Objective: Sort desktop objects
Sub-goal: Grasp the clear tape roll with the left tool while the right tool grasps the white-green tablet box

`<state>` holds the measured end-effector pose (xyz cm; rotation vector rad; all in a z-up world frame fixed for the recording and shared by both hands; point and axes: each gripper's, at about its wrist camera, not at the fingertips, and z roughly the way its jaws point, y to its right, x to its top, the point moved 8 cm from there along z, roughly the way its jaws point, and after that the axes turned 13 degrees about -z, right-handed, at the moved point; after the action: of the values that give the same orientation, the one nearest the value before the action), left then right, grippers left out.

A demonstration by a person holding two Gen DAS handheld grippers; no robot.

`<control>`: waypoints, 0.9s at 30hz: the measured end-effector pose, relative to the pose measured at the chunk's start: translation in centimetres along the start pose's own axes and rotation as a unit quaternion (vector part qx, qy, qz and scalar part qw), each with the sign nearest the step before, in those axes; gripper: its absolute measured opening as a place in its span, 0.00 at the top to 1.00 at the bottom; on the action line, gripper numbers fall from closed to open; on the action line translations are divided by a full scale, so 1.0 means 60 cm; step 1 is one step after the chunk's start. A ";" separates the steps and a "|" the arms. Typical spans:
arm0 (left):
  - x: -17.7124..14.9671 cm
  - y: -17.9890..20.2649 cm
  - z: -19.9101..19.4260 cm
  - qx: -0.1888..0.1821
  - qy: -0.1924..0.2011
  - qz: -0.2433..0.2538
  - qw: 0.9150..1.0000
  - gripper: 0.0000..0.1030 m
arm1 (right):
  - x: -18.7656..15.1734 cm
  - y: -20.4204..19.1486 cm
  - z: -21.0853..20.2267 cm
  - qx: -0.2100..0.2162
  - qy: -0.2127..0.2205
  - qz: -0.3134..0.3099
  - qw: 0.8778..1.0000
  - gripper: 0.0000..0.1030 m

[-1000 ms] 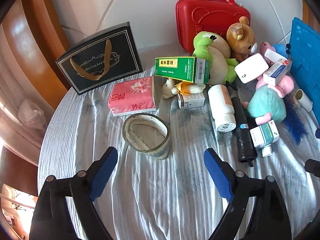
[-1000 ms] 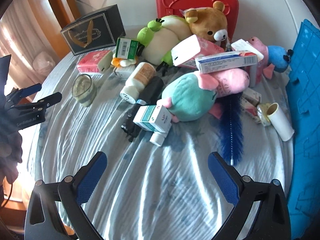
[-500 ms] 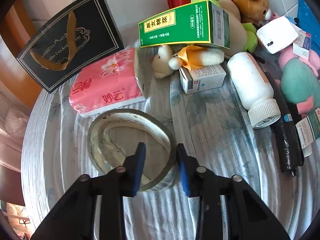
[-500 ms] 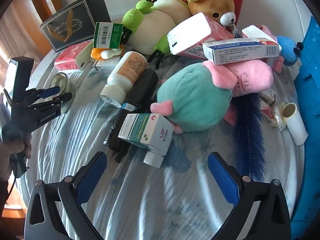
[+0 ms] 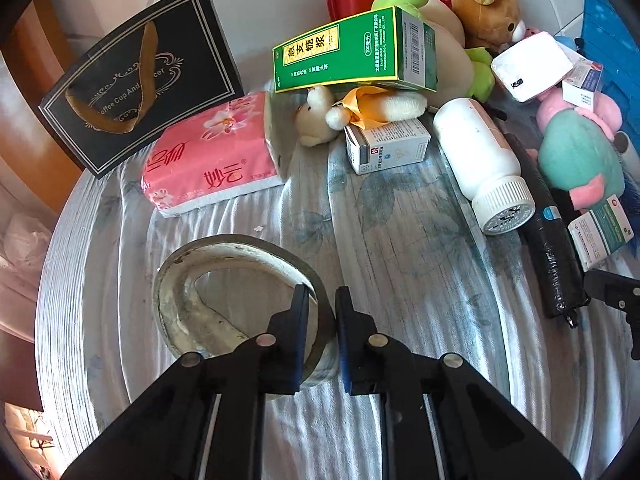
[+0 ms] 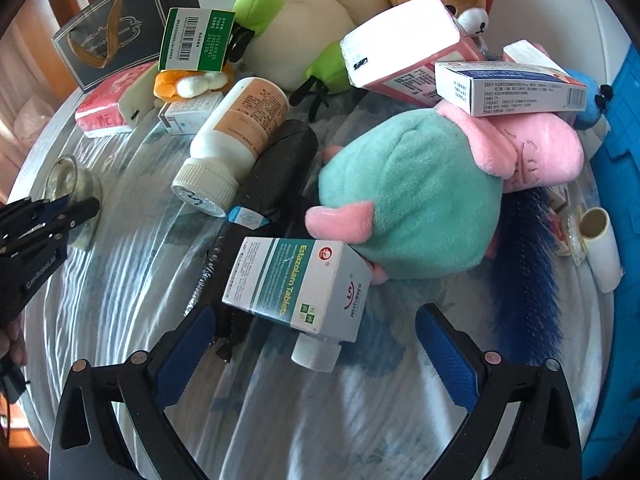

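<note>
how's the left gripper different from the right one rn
The left gripper is shut on the tape roll, its wall pinched between the pads; the right gripper is open and holds nothing. The left one sits low at the roll on the table's bare side; the right one hovers over the Estazolam box by the pile. Both have blue pads on black fingers.

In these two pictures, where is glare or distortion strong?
Left wrist view: fisheye bends the table edge; sunlight whitens the tablecloth folds. Right wrist view: the white box top is overexposed; the tape roll looks small and curved near the rim.
</note>
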<state>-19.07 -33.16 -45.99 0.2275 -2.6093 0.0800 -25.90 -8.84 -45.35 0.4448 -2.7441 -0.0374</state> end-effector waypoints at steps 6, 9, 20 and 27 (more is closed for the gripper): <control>-0.003 -0.007 -0.010 0.000 0.001 -0.004 1.000 0.87 | 0.010 0.007 0.012 0.009 0.002 0.014 1.000 0.05; -0.004 -0.009 -0.012 0.001 0.001 -0.007 1.000 0.87 | 0.014 0.006 0.011 0.021 0.002 0.016 1.000 0.17; -0.010 -0.009 -0.030 0.003 0.004 -0.008 1.000 0.87 | 0.008 -0.007 -0.003 0.029 0.006 0.014 0.999 0.30; -0.013 -0.014 -0.046 0.006 0.005 -0.016 1.000 0.87 | -0.008 -0.009 -0.030 0.036 0.008 0.008 0.999 0.30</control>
<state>-16.90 -33.62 -44.00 0.2721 -2.5946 0.0848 -24.66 -9.12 -43.88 0.4404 -2.7400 0.0684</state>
